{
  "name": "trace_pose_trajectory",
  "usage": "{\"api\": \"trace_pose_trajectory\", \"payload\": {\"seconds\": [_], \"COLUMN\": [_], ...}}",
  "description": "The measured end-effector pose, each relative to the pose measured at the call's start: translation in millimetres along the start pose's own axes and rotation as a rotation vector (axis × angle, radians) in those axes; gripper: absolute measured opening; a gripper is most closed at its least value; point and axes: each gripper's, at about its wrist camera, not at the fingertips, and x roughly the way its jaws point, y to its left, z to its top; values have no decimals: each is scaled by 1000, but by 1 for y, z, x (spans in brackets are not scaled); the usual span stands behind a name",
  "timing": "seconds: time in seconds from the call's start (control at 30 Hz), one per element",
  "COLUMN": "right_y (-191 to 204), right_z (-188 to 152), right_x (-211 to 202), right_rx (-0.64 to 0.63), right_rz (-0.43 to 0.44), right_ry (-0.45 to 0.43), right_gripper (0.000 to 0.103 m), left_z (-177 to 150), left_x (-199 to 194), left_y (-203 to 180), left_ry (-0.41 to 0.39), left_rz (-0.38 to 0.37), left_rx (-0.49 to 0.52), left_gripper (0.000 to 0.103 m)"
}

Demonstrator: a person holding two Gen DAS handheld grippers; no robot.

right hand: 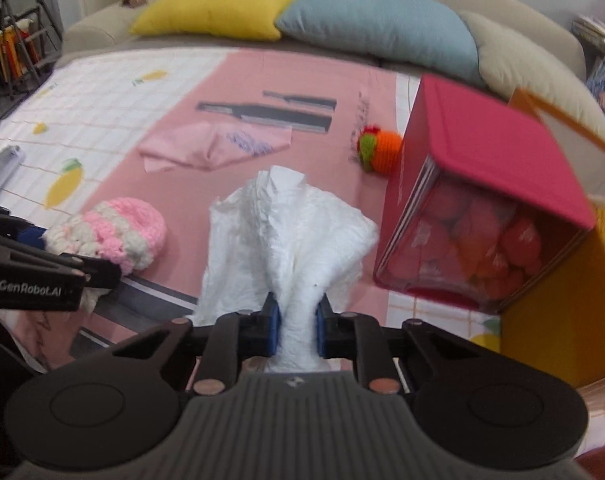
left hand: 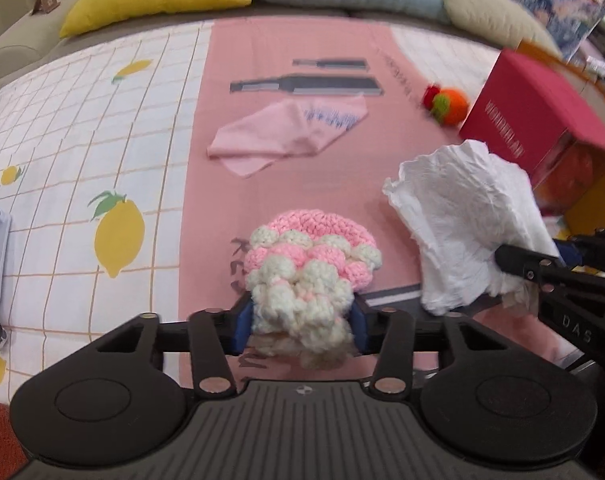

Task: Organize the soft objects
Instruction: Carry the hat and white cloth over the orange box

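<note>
My left gripper (left hand: 300, 322) is shut on a pink and cream crocheted piece (left hand: 308, 264), held just above the pink mat (left hand: 302, 52); it also shows in the right wrist view (right hand: 114, 234). My right gripper (right hand: 296, 322) is shut on a crumpled white tissue (right hand: 290, 232), also seen at the right of the left wrist view (left hand: 462, 224). A folded pink cloth (left hand: 286, 132) lies flat on the mat further back. A small orange, green and red crocheted toy (left hand: 446, 104) lies beside the red box.
A red box (right hand: 482, 168) with a clear front full of red and orange soft things stands at the right, an orange box (right hand: 562, 312) behind it. Yellow (right hand: 218, 8), blue and beige cushions line the sofa at the back. A lemon-print cloth (left hand: 82, 160) covers the left.
</note>
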Motion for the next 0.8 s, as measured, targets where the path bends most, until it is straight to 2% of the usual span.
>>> {"api": "trace_pose_trajectory", "payload": {"seconds": [0.2,0.33,0.47,0.63,0.8], "right_y": [-8,-19,-30,-50,-91], "right_z": [7,12,17,25,31], "right_x": [-29,-46,-73,-108,-129], "right_rx": [9,41,53,65,105], "right_rz": [35,54,82,68,20], "right_ry": [-56,-86,-158,-248,-274], "right_gripper": [16,16,16,16,16], "left_z": [8,14,25,46,76], "left_x": [-28,-47,-69,-93,-99], "left_y": [-4,-15,-29,-54,-92], "left_ry": [-65,-115,-166,-239,-285], "left_rz": [-66,-82,-121,-175,-267], "left_rx": [-58,-40,-27,25,122], "left_gripper": [36,36,36,36,36]}}
